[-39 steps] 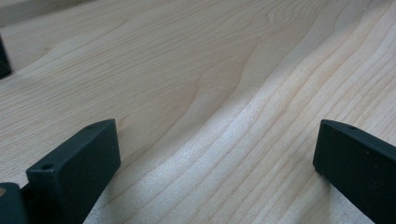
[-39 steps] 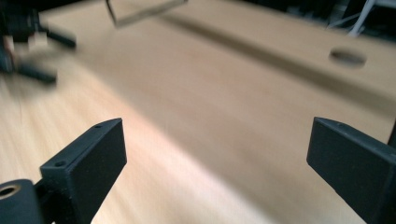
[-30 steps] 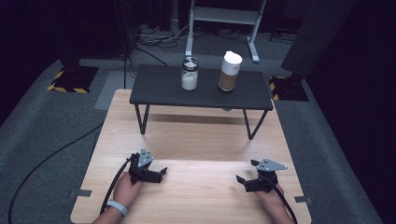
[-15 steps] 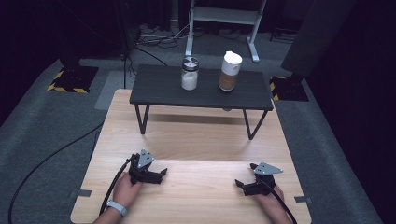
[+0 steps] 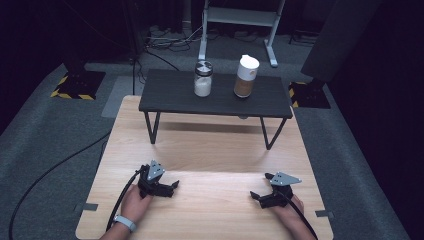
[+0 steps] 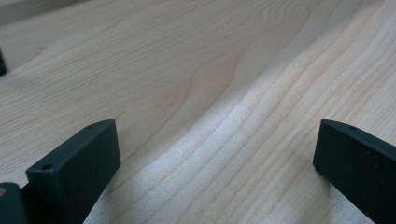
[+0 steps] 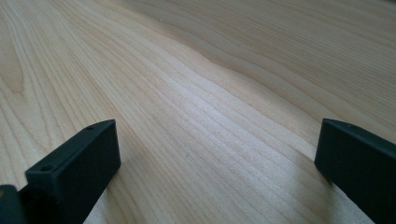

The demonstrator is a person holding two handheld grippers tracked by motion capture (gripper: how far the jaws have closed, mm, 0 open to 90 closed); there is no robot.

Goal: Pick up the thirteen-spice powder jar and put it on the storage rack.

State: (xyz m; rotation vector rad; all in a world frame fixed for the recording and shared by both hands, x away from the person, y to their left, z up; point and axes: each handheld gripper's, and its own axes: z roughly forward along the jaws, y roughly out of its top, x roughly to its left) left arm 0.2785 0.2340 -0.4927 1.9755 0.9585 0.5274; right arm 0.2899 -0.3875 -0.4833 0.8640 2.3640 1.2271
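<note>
Both grippers rest low on the wooden table (image 5: 210, 150), jaws spread and empty: left gripper (image 5: 172, 187) at seven o'clock, right gripper (image 5: 256, 196) at five. The glass jar (image 5: 203, 78) and the brown bottle (image 5: 246, 76) stand at twelve on the raised dark shelf (image 5: 165, 97). The bottle, apparently taller, could probably tip if a reaching jaw clips it.

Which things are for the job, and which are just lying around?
For the job: glass jar of white powder; white-lidded jar of brown powder; small black table.

Lying about: yellow-black striped floor plates; grey metal stand; black floor cable.
</note>
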